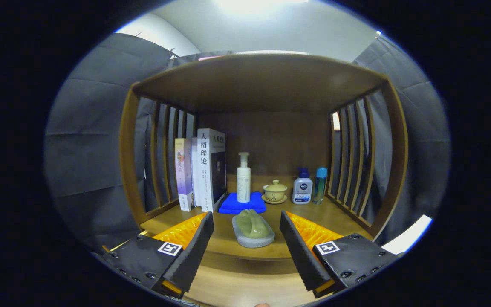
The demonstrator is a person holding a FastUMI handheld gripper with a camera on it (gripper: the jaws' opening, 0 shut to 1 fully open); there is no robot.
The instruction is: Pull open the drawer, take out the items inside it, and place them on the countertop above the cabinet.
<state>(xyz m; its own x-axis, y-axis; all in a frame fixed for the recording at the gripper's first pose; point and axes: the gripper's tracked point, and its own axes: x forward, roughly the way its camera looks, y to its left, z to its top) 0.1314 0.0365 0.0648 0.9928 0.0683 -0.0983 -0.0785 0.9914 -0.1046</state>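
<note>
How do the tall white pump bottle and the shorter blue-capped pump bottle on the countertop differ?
The white pump bottle is tall, slim and all white; the blue-capped bottle is shorter, squatter, with a dark blue pump and label. The white one stands on a blue cloth near the books; the blue-capped one stands on bare wood beside a slim blue-green bottle. Both stand upright, beyond the open claw.

Pump bottle (243, 178) on cloth (242, 204), beside books (203, 170).

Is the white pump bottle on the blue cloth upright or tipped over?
Upright: the white pump bottle stands on the blue cloth with its pump head on top. The gripper is open, jaws apart.
</note>
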